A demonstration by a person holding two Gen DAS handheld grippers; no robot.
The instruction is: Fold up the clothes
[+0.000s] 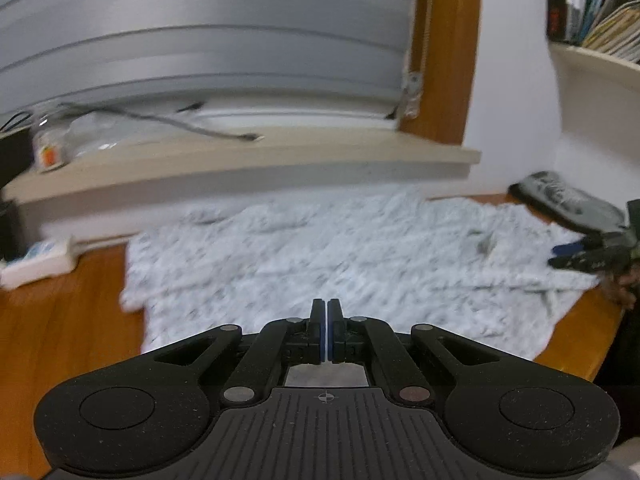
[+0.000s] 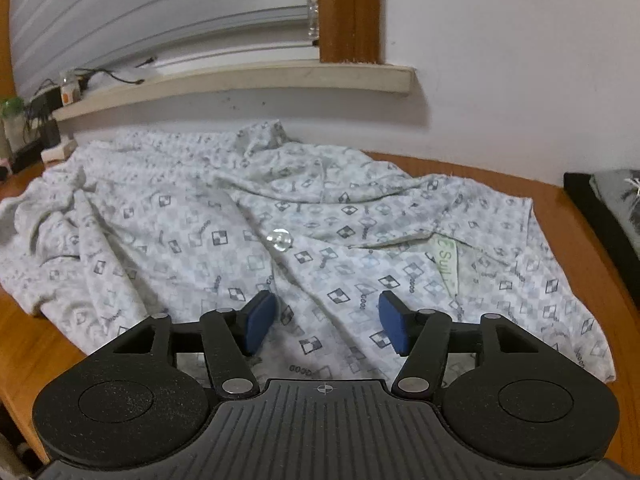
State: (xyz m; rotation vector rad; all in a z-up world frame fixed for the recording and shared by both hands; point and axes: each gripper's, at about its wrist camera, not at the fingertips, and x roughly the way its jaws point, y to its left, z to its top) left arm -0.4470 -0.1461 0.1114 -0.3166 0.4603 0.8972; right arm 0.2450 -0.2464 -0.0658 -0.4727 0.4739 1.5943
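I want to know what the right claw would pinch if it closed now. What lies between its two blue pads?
In the right wrist view, only the patterned shirt lies between the open right claw's pads, a wrinkled stretch of cloth spread on the wooden table.

The right gripper point(image 2: 326, 318) hovers low over a white patterned shirt point(image 2: 224, 224), its blue pads point(image 2: 394, 326) standing apart with only wrinkled cloth showing between them. The shirt lies spread and rumpled across a wooden table point(image 2: 560, 216), a clear button point(image 2: 279, 239) near its middle and a green-lettered neck label point(image 2: 446, 260) to the right. A grey folded garment point(image 2: 618, 200) sits at the far right edge. Behind runs a beige window sill point(image 2: 256, 80) below closed blinds point(image 2: 160, 12).
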